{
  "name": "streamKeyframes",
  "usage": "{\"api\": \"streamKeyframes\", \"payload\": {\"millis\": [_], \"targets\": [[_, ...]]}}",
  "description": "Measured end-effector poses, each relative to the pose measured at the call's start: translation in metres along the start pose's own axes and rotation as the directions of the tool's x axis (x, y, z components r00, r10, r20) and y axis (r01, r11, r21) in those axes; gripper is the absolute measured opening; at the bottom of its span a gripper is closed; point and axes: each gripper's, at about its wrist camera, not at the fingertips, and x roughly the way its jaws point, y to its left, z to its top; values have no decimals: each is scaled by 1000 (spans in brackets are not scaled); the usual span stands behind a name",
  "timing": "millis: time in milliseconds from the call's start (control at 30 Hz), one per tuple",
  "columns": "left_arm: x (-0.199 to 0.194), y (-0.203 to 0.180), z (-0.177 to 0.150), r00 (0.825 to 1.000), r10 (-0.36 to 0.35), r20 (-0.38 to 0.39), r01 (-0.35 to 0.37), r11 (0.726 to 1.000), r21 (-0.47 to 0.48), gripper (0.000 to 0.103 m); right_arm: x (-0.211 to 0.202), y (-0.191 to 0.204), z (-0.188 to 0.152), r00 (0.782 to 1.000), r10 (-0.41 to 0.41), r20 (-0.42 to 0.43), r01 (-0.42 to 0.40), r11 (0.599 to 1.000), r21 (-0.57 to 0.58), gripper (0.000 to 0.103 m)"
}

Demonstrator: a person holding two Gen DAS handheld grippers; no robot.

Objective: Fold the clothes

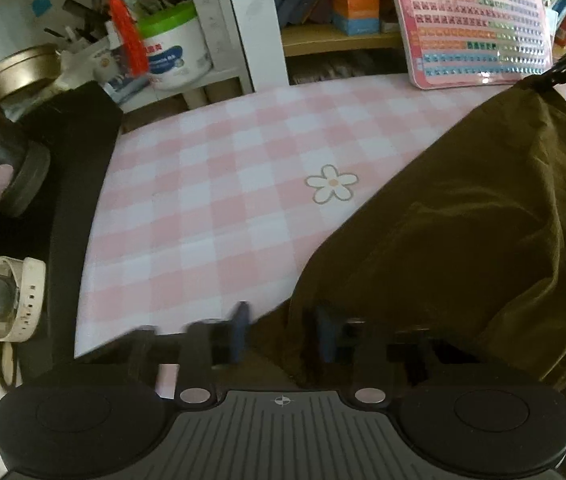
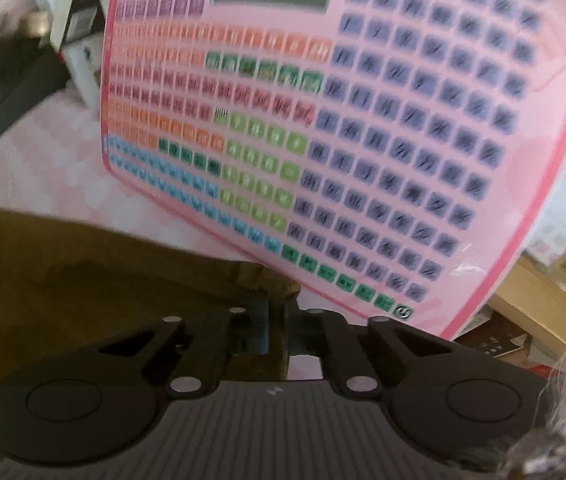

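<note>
garment (image 1: 463,220) | olive-brown | rumpled | one corner lifted off checked table

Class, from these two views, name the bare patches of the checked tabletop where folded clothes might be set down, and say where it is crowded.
The pink checked tablecloth lies bare around the flower print, bordered by the olive garment on the right and a black strap on the left. The far edge is crowded: pink learning tablet, white tub.

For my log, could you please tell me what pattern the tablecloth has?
The tablecloth has pink-and-white checks with a white flower; left wrist view shows it best.
</note>
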Motion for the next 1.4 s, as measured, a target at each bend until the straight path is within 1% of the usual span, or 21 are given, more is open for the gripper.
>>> {"api": "streamKeyframes", "payload": {"millis": [67, 167, 267, 367, 467, 500, 567, 633, 700, 767, 800, 867, 967, 1100, 1133, 1167, 1200, 1233, 1267, 1300, 1400], "targets": [[-6, -1, 0, 1000, 5, 20, -5, 1000, -6, 11, -18, 1, 0, 999, -15, 52, 14, 1000, 22, 4], [-26, 1, -1, 996, -3, 93, 6, 1000, -25, 9, -52, 8, -4, 992, -48, 118, 45, 999, 29, 3], [-56, 4, -5, 985, -13, 173, 18, 999, -31, 9, -98, 16, -15, 977, -80, 200, 69, 996, 62, 3], [-91, 0, -13, 969, -37, 245, 37, 999, 5, 9, -145, 29, -36, 954, -120, 273, 95, 990, 105, 3], [-127, -5, -28, 947, -63, 316, 51, 998, 46, 9, -197, 47, -66, 928, -153, 340, 104, 982, 157, 3], [-138, -7, -34, 939, -74, 337, 59, 997, 57, 9, -214, 55, -79, 919, -153, 363, 93, 980, 177, 3], [-157, -10, -47, 925, -96, 368, 72, 994, 79, 9, -248, 72, -111, 902, -163, 401, 78, 973, 219, 3], [-173, -14, -64, 916, -115, 385, 77, 991, 111, 7, -269, 92, -142, 890, -187, 416, 77, 961, 266, 3], [-185, -18, -84, 910, -129, 393, 79, 987, 142, 3, -287, 113, -178, 887, -217, 408, 84, 944, 320, 3], [-194, -21, -106, 908, -138, 395, 83, 985, 153, 3, -299, 132, -214, 888, -245, 389, 92, 924, 372, 3], [-198, -21, -116, 908, -145, 394, 92, 984, 151, 3, -299, 141, -231, 893, -254, 372, 94, 913, 398, 3], [-201, -21, -137, 910, -169, 379, 129, 983, 129, 3, -298, 159, -268, 912, -260, 319, 93, 885, 455, 3], [-197, -26, -167, 918, -213, 335, 187, 976, 107, 3, -286, 181, -309, 933, -283, 224, 134, 848, 514, 5], [-186, -23, -185, 911, -261, 320, 283, 959, -24, 7, -267, 199, -351, 941, -325, 94, 203, 765, 611, 6], [-183, -20, -186, 906, -275, 322, 317, 945, -82, 11, -266, 201, -358, 938, -339, 69, 220, 737, 639, 6], [-179, -17, -187, 897, -299, 325, 362, 919, -153, 14, -266, 204, -366, 935, -352, 45, 235, 708, 665, 7], [-175, -14, -188, 886, -327, 329, 409, 885, -223, 20, -268, 206, -371, 931, -364, 31, 243, 679, 693, 15], [-171, -11, -190, 873, -351, 340, 451, 846, -284, 28, -270, 209, -377, 926, -376, 17, 250, 648, 719, 23], [-166, -10, -192, 858, -372, 354, 488, 804, -339, 32, -273, 211, -382, 922, -387, 4, 256, 618, 743, 39], [-162, -8, -195, 846, -387, 368, 518, 763, -388, 38, -276, 213, -385, 921, -391, 3, 252, 598, 761, 43], [-149, -6, -204, 813, -415, 409, 581, 629, -517, 38, -282, 222, -392, 930, -367, 14, 209, 560, 802, 44]]}}
